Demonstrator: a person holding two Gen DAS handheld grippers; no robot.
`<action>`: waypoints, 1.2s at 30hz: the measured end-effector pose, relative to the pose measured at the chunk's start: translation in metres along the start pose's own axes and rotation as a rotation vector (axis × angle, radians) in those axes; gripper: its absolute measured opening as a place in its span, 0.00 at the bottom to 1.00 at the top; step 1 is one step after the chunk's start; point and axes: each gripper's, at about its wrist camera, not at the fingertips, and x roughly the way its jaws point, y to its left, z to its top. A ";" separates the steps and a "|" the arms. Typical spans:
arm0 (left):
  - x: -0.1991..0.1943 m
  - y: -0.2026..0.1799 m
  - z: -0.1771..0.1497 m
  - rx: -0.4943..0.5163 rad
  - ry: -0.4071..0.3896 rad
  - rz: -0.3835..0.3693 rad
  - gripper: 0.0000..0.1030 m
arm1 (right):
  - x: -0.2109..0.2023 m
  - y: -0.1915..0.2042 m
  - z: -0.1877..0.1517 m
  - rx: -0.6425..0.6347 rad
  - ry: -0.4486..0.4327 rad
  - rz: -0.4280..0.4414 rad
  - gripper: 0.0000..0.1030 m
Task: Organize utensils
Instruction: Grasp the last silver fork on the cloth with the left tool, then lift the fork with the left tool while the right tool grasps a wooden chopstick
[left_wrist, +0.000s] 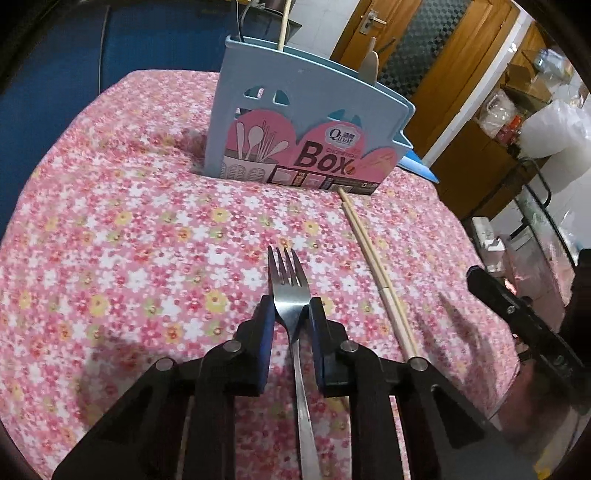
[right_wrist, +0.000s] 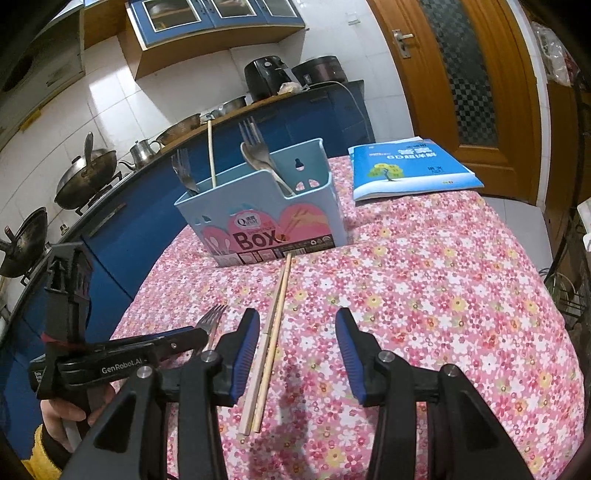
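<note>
Left gripper (left_wrist: 291, 306) is clamping a steel fork (left_wrist: 286, 284) at the neck, blue pads pressing both sides, tines pointing toward the blue utensil box (left_wrist: 295, 122); whether the fork is resting on the floral tablecloth (left_wrist: 129, 221) or sitting just above it cannot be told. Right gripper (right_wrist: 295, 325) is hovering with jaws spread wide, gripping nothing. Two wooden chopsticks (right_wrist: 271, 332) are lying side by side on the cloth, far tips touching the box front, near ends passing just inside the right gripper's left finger (right_wrist: 243, 350). Forks, spoons and one chopstick are standing inside the box. Behind it, a blue book (right_wrist: 410, 170) is lying on the cloth.
</note>
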 end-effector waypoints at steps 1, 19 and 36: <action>0.000 0.000 0.000 -0.004 -0.005 -0.002 0.14 | 0.001 -0.001 0.000 0.003 0.001 0.000 0.45; 0.001 -0.016 0.000 0.038 -0.016 0.003 0.01 | 0.001 0.000 -0.005 0.007 0.012 0.003 0.45; -0.089 -0.004 -0.002 0.073 -0.284 0.037 0.00 | 0.008 0.034 -0.007 -0.072 0.068 0.014 0.45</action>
